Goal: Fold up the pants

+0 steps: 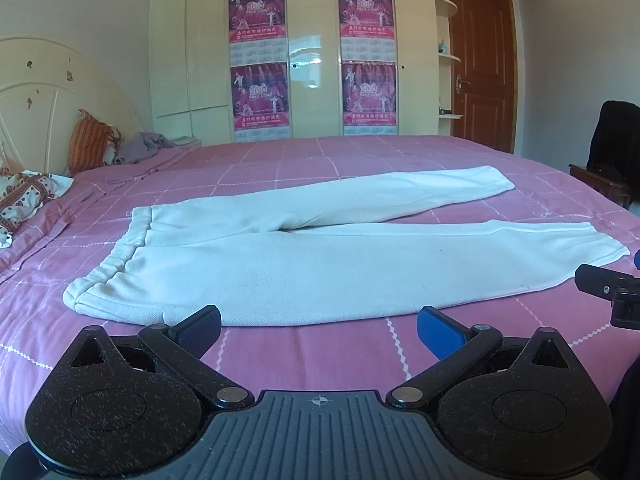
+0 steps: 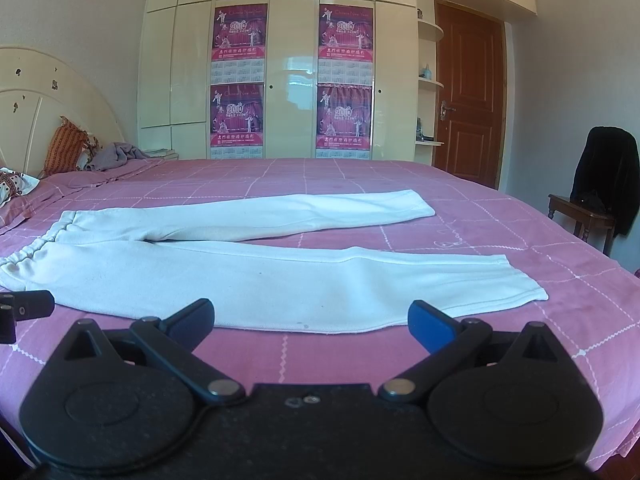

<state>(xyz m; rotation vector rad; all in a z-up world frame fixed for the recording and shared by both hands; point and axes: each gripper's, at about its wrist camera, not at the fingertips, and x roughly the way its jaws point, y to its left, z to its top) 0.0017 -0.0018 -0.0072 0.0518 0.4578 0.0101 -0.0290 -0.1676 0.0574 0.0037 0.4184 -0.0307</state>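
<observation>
A bedroom with a cream wardrobe (image 1: 312, 52) fills the upper part of both views, and below it a bed under a pink checked bedspread (image 1: 320, 360) takes up the middle and foreground. The white pants (image 1: 304, 264) lie flat on that bedspread across the centre of the frame, unfolded. Their long axis runs left to right: waistband (image 1: 104, 276) at the left, the two legs spread in a narrow V toward the right, the near cuff (image 2: 516, 284) at the right.

The left gripper (image 1: 320, 330) sits low at the bottom of its view, fingers spread wide and empty, just short of the pants' near edge and toward the waistband end. The right gripper (image 2: 312, 320) is likewise wide and empty, just short of the near leg's hem side. So each is nearer its own end, likely ready to take the near edge and carry it over the far leg. Both point level across the bed.
</observation>
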